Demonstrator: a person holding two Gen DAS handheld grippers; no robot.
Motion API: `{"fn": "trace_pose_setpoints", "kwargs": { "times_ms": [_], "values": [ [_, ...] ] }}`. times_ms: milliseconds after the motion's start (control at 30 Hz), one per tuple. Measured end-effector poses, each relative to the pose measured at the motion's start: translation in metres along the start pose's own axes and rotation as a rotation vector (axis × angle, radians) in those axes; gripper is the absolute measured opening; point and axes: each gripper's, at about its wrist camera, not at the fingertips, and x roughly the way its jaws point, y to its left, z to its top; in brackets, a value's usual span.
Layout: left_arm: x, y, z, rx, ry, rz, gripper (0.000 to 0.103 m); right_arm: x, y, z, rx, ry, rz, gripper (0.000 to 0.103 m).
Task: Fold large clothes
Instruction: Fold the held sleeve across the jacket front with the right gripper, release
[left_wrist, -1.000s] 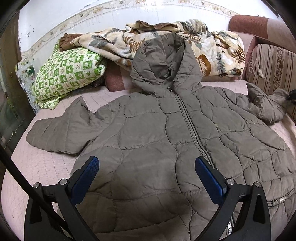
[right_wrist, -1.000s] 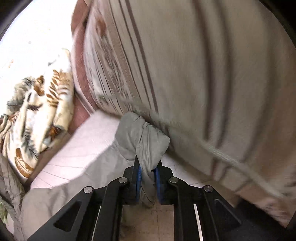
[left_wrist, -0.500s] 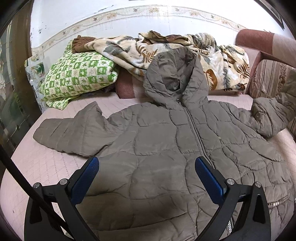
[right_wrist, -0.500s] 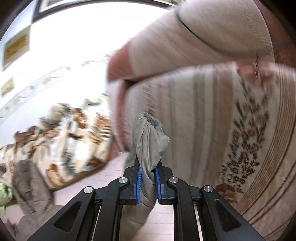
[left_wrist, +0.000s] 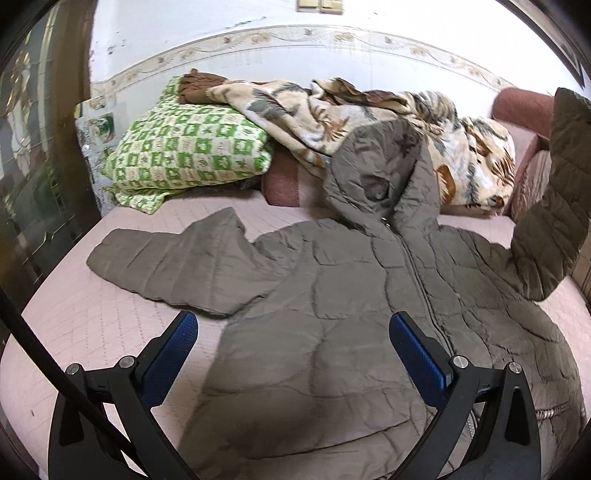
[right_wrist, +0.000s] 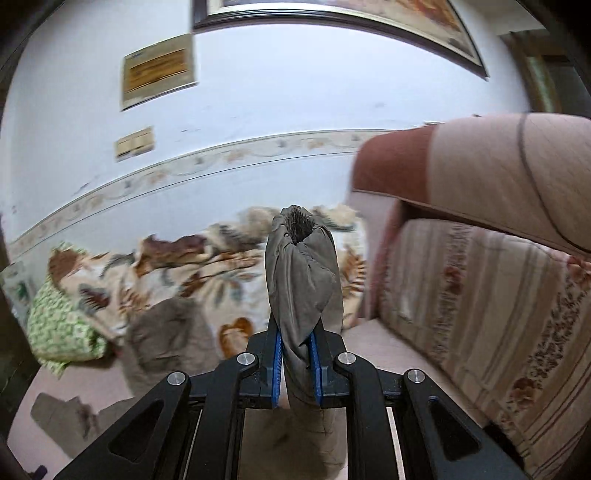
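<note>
Our right hand-held gripper (right_wrist: 297, 354) clamped the jacket's (left_wrist: 332, 295) raised sleeve cuff (right_wrist: 301, 273); our left hand-held gripper (left_wrist: 293, 334) hovered open above its body.

Matt quilted cloth on the jacket (left_wrist: 332, 295), puffy, finely creased. Its cuff (right_wrist: 301, 258) looks smoother, gathered. Quilted pink bedcover (left_wrist: 74, 314), dull. Fleecy blanket (left_wrist: 314, 114) far back. Left gripper (left_wrist: 293, 341): matt black plastic, ribbed blue pads, shiny metal pins. Glossy picture frame (right_wrist: 332, 18).
</note>
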Motion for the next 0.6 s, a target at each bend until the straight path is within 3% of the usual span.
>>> {"fn": "trace_pose_setpoints", "kwargs": {
  "times_ms": [367,600],
  "values": [
    [-0.004,0.049,0.001,-0.115,0.008,0.041,0.103,0.012,0.109,-0.032,-0.106,0.078,0.124,0.013],
    [-0.007,0.059,0.001,-0.128,0.004,0.048,0.103,0.033,0.181,-0.083,-0.186,0.165,0.200,0.013]
  ]
}}
